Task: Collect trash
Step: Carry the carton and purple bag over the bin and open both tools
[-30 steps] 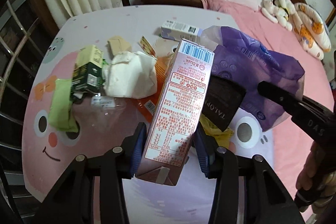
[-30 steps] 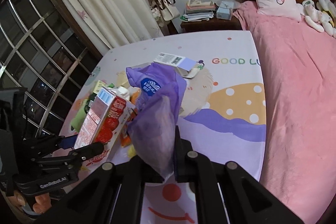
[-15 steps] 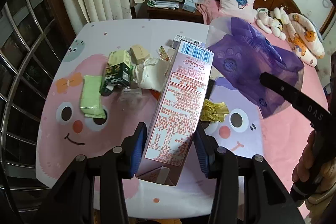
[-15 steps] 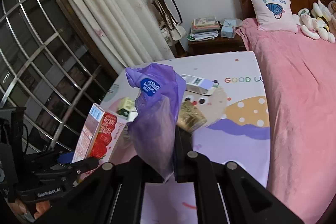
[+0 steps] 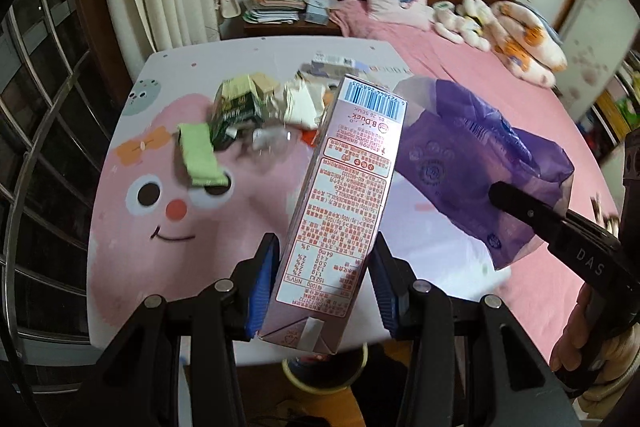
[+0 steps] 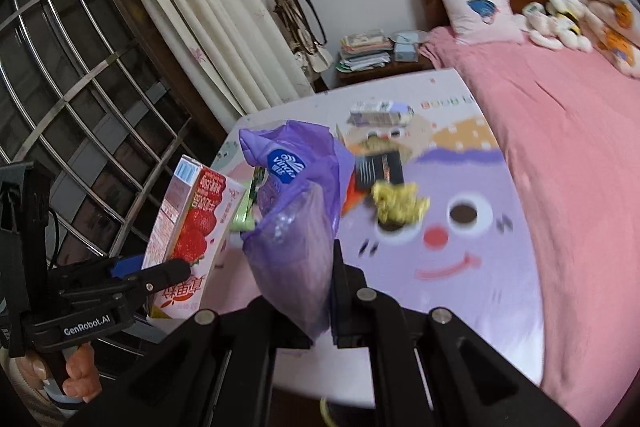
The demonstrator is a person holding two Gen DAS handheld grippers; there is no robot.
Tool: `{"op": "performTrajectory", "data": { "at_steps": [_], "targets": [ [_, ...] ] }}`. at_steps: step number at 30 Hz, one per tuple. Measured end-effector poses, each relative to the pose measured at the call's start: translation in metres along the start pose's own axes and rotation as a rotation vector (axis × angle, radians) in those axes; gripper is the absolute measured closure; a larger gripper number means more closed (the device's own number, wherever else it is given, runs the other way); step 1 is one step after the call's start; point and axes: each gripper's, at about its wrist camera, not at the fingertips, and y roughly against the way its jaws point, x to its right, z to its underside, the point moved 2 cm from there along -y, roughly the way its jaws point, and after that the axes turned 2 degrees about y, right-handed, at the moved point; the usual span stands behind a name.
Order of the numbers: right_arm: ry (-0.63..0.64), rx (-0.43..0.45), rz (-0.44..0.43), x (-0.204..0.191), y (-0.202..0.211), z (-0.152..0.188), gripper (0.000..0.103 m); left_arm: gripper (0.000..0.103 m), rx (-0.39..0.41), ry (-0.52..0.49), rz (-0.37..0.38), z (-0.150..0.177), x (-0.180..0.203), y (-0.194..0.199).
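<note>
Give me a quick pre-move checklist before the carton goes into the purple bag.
1. Left gripper clamped on the pink carton: ok, both blue pads press its sides.
2. Right gripper holding the purple bag: ok, jaws shut on the plastic.
3. Bag mouth open wide enough for the carton: cannot tell, the film looks bunched.
4. Carton above the bag opening: not ok, it sits beside the bag.
5. Trash left on the table: not ok, green wrapper and yellow crumpled wrapper remain.

Even indoor light, motion blur on tabletop clutter, strong fisheye bending, dark corners.
</note>
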Motion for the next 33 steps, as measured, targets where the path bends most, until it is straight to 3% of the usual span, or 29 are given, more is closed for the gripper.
{"op": "performTrajectory", "data": {
  "at_steps": [10, 20, 26, 33],
  "targets": [
    [-0.095, -0.067, 0.087, -0.045, 0.029, 0.111, 0.099, 0.06, -0.103, -0.099, 0.076, 0.106, -0.027, 0.013],
    [-0.173, -0.233, 0.153, -0.031, 0.028, 0.2, 0.099, 0.06, -0.243, -0.098, 0.096, 0.187, -0.024, -0.003],
    [-0.246, -0.336, 0.171, -0.012, -0.002, 0.254, 0.099, 0.06, -0.332, -0.094, 0.074, 0.228, -0.02, -0.039],
    [-0.347, -0.424, 0.182, 0.032, -0.069, 0.315, 0.099, 0.06, -0.414, -0.088, 0.032, 0.274, -0.014, -0.122]
  ]
}}
